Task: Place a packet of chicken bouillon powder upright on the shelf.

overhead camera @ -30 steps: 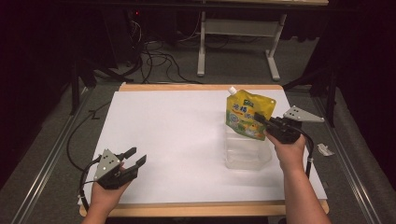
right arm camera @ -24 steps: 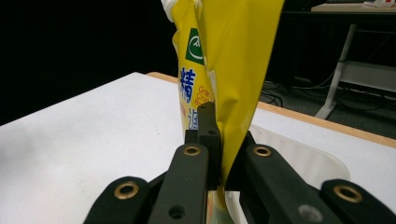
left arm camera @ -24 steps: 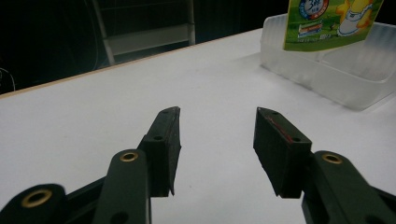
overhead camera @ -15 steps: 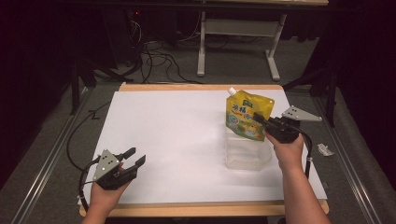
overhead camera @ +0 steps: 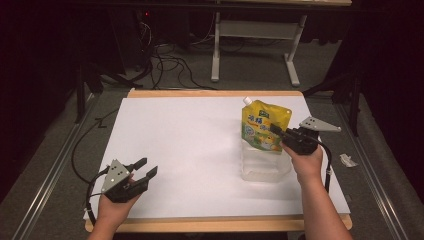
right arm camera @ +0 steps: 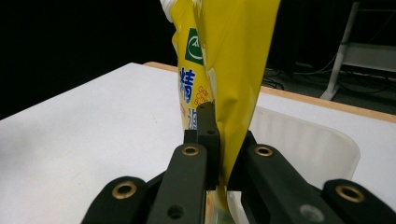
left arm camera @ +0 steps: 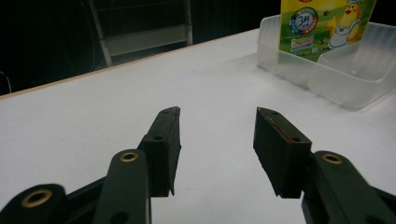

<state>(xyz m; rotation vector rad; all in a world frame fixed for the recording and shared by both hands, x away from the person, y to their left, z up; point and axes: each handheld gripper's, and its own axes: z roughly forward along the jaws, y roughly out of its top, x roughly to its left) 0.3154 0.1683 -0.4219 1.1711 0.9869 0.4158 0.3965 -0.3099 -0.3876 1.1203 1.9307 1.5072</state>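
Your right gripper (overhead camera: 280,134) pinches the yellow pouch (overhead camera: 264,130) by its edge, holding it upright inside the clear bin (overhead camera: 265,165), likely to seat it; your left gripper (overhead camera: 145,167) waits well left of the bin, jaws spread, empty.

In the right gripper view, the yellow pouch (right arm camera: 233,70) is cut off at twelve o'clock by the top edge, hiding its spout, and its lower end is hidden behind the right gripper (right arm camera: 223,154). In the left gripper view, the pouch's top is cropped at one o'clock. The clear plastic bin (left arm camera: 341,70) runs past the three o'clock edge. The pouch's small print is too small to read in the high view.
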